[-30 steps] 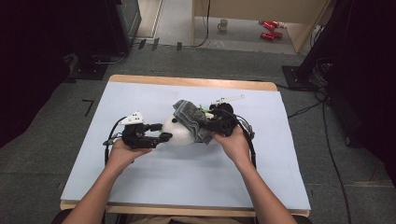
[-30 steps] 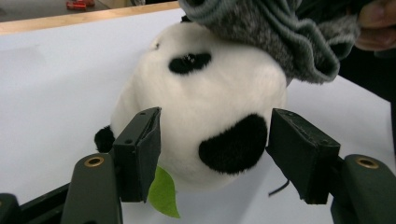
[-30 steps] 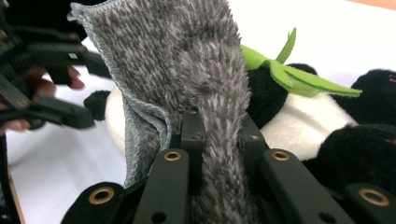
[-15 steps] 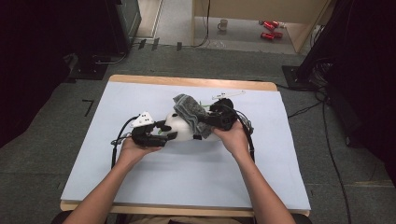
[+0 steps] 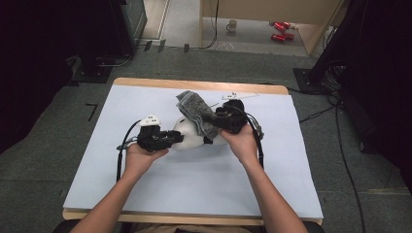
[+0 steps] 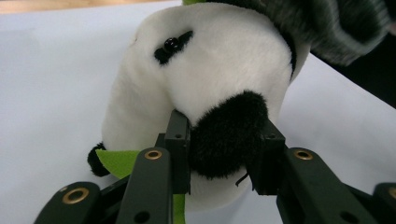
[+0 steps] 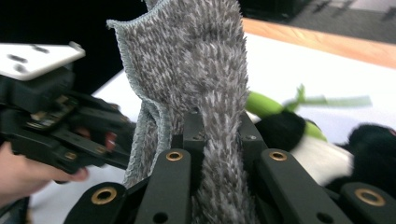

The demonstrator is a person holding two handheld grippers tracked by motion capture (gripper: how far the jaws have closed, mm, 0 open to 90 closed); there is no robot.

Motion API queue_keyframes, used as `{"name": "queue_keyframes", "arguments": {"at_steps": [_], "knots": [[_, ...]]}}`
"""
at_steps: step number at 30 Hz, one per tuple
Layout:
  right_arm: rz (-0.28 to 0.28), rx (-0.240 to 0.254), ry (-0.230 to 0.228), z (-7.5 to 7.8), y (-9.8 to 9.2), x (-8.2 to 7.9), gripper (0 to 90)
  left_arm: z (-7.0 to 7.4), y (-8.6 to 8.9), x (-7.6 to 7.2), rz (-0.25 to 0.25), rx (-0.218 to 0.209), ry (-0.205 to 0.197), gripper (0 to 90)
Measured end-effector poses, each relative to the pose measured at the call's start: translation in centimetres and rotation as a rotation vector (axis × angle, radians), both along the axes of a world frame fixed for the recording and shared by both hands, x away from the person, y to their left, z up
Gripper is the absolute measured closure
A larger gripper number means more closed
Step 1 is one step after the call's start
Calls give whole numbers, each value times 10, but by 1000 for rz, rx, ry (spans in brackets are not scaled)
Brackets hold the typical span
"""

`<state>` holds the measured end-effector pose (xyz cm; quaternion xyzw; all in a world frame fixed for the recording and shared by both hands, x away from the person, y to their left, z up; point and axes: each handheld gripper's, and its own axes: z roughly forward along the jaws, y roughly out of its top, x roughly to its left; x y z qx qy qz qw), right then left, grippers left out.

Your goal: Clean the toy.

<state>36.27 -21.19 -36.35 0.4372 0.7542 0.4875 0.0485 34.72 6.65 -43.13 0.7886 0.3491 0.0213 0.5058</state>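
Plainly soft: left tongs pinch the plush panda's black ear; right tongs clench the limp grey cloth.

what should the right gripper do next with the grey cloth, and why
Probably draw the grey cloth down over the plush panda. The right gripper is shut on a fold of it, and the cloth lies only on one end of the toy in the high view, while the left gripper pins the panda's black ear to steady it.
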Motion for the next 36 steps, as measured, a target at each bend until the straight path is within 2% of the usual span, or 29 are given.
{"name": "queue_keyframes", "arguments": {"at_steps": [1,3,6,7,9,11,13,15,19,23,27,29,31,36], "knots": [[14,10,-12,5,2,-3,800,4,-1,-3,-10,-10,1,686],[39,23,-18,12,8,-9,800,12,-3,-9,-20,5,-8,700],[84,50,4,15,20,-15,799,14,-4,-12,-6,23,-2,700],[96,53,17,14,25,-16,799,13,-3,-11,0,14,0,699],[119,34,46,6,36,-17,798,12,-2,-10,8,-9,2,696],[121,-1,62,-4,45,-16,797,10,-1,-9,16,10,-2,693],[115,-21,53,-8,47,-15,797,7,2,-8,22,4,1,692],[106,-73,25,-9,47,-14,796,6,2,-7,25,6,-1,690],[94,-103,10,-9,44,-12,795,5,2,-7,28,9,-9,689],[65,-123,8,-9,35,-9,795,3,6,-4,38,6,7,686],[-1,-165,20,-12,17,-2,795,1,8,-3,36,-1,6,683],[-7,-127,51,-14,8,2,794,2,7,-3,30,-2,-3,682],[-13,-114,63,-14,2,4,794,2,6,-4,28,-3,-7,680],[-30,-130,48,-11,-3,5,793,0,9,-1,32,0,2,675]]}}
